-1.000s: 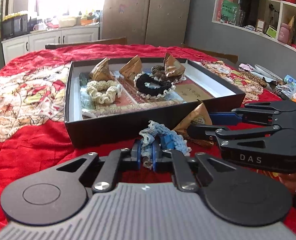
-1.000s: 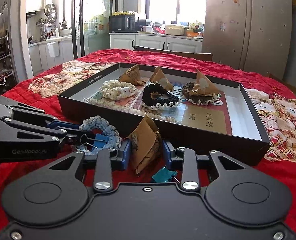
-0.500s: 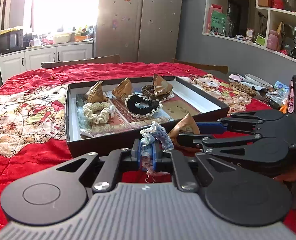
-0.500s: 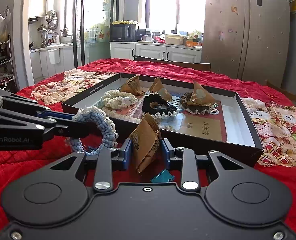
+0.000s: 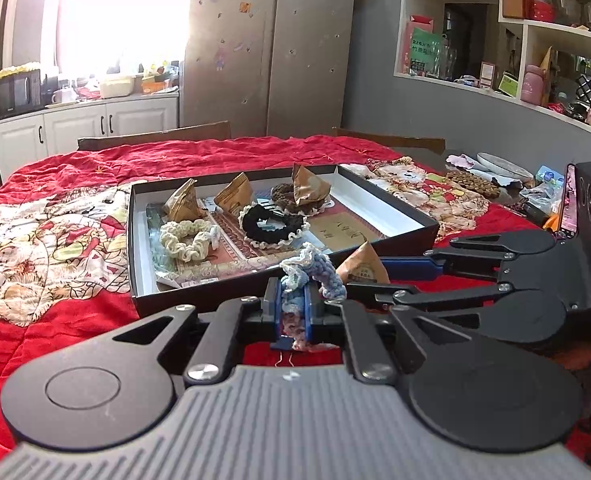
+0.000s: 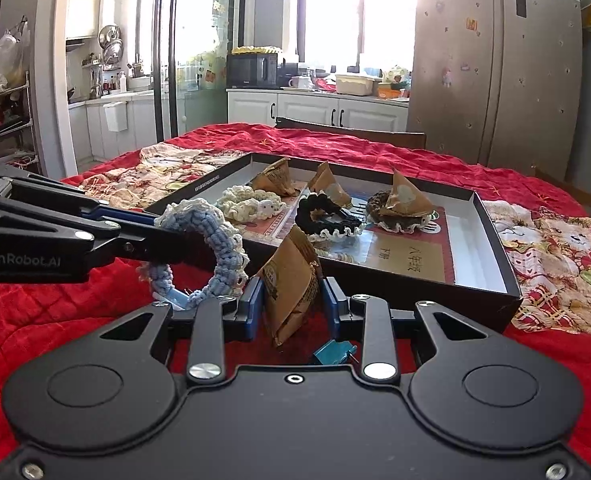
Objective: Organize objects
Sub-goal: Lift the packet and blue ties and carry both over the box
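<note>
My left gripper (image 5: pixel 293 304) is shut on a blue crocheted scrunchie (image 5: pixel 315 270) and holds it above the red cloth; it also shows in the right wrist view (image 6: pixel 215 240). My right gripper (image 6: pixel 291 300) is shut on a brown paper pyramid packet (image 6: pixel 291 280), seen beside the scrunchie in the left wrist view (image 5: pixel 361 268). Both are held just in front of a shallow black box (image 5: pixel 387 208). Inside the box lie a cream scrunchie (image 5: pixel 187 240), a black scrunchie (image 5: pixel 273 224), a brown scrunchie (image 6: pixel 399 216) and three more packets.
The table is covered by a red patterned cloth (image 5: pixel 55 220). A small teal object (image 6: pixel 331 354) lies on the cloth under my right gripper. Clutter and a phone (image 5: pixel 569 204) sit at the table's right edge. Chairs, fridge and shelves stand beyond.
Both grippers have lifted up from the cloth with the scrunchie and the packet in them, so the box now sits lower and farther in both views.
</note>
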`<act>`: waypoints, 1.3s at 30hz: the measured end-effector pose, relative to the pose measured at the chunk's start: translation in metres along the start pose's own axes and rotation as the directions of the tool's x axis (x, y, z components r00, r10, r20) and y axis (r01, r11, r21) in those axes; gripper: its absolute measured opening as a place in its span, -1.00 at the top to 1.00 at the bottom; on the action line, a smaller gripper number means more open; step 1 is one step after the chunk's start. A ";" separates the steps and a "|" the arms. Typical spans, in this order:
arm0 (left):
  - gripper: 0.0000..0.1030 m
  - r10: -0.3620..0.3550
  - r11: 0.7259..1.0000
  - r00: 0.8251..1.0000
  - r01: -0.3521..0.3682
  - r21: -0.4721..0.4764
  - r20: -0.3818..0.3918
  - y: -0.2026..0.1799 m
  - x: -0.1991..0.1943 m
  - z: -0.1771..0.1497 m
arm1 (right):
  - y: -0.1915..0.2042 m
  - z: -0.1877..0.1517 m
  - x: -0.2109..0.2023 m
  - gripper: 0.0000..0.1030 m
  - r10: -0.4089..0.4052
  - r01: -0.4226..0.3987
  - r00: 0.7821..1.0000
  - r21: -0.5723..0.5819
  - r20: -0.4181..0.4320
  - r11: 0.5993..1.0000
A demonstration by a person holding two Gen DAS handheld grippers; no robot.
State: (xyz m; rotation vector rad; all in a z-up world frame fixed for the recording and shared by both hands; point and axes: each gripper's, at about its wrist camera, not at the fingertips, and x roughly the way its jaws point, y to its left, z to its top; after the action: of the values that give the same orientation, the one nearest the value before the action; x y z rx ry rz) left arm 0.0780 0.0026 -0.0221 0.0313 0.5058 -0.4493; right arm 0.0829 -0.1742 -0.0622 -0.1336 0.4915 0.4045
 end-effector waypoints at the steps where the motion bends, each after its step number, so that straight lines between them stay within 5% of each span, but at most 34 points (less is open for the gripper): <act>1: 0.75 0.001 1.000 1.000 -0.001 0.002 0.001 -0.001 -0.001 0.000 | 0.000 0.000 -0.001 0.41 0.000 0.000 1.000 -0.001 0.002 1.000; 29: 0.75 -0.011 1.000 0.998 0.010 0.016 0.059 -0.009 -0.025 0.016 | -0.007 0.013 -0.040 0.41 0.012 -0.013 0.998 0.012 0.065 1.000; 39: 0.75 -0.023 1.000 0.994 0.021 0.016 0.108 -0.012 -0.023 0.038 | -0.030 0.033 -0.060 0.41 -0.048 0.042 0.990 0.047 0.133 0.998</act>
State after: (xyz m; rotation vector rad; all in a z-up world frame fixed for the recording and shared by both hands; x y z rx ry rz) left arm 0.0727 -0.0041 0.0226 0.0158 0.3968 -0.4740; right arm 0.0612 -0.2144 -0.0032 -0.0744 0.3639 0.3556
